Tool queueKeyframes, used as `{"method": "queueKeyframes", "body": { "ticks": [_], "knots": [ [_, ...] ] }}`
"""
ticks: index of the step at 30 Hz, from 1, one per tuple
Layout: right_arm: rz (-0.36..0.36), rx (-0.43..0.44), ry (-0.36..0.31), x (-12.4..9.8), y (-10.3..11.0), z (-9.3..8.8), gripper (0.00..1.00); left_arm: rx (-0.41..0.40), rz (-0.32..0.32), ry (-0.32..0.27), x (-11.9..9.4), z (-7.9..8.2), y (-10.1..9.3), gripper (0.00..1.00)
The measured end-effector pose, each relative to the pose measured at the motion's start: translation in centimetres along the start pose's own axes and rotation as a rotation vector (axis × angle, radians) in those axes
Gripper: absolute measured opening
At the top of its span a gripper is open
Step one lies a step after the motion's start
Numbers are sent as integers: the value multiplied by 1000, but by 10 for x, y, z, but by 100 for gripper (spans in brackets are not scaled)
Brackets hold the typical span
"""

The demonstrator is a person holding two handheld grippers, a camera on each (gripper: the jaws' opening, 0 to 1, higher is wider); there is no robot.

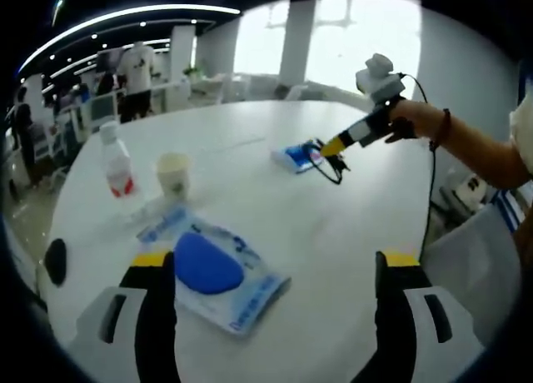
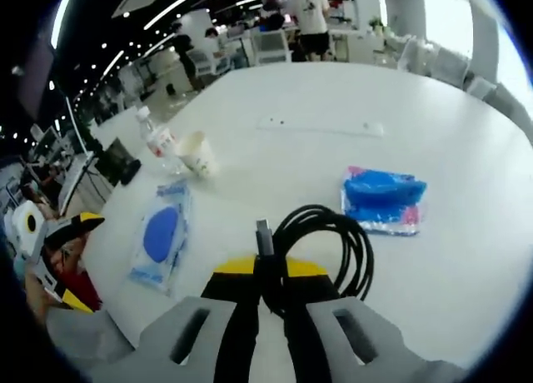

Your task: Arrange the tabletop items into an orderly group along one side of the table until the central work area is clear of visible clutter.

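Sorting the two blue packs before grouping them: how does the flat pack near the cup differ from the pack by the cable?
The flat pack is thin, with one round blue disc under a clear cover; the cable-side pack is thicker, with crumpled blue contents and some pink. The flat pack lies near the cup and bottle; the other lies beside the black cable held in the right tool. Both rest on the white table.

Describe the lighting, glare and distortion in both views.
Left gripper view: bright windows blow out to white behind the table, washing its far edge; fisheye curves the table rim, and the left gripper is dark and soft. Right gripper view: even ceiling strip lights, mild glare at upper right; the black cable in the right gripper is sharp, background people blurred.
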State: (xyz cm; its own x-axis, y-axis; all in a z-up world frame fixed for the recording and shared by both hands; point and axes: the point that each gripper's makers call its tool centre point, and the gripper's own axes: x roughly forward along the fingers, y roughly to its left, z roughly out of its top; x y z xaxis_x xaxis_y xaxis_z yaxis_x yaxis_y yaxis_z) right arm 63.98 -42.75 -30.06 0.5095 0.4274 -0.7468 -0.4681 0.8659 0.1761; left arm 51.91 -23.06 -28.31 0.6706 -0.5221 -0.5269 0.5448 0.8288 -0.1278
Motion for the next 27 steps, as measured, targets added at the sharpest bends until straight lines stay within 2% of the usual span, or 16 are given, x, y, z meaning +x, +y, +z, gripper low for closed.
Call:
{"method": "queueKeyframes", "body": {
  "ticks": [10, 20, 27],
  "knots": [
    [-11, -22, 43, 5, -5, -14, 9, 5, -1, 10, 0, -2, 0, 97],
    [14, -58, 75, 20, 3, -27, 9, 0, -2, 9, 0, -2, 0, 96],
    [15, -119, 107, 30, 11, -35, 9, 3, -2, 18, 0, -4, 1, 96]
  ]
}}
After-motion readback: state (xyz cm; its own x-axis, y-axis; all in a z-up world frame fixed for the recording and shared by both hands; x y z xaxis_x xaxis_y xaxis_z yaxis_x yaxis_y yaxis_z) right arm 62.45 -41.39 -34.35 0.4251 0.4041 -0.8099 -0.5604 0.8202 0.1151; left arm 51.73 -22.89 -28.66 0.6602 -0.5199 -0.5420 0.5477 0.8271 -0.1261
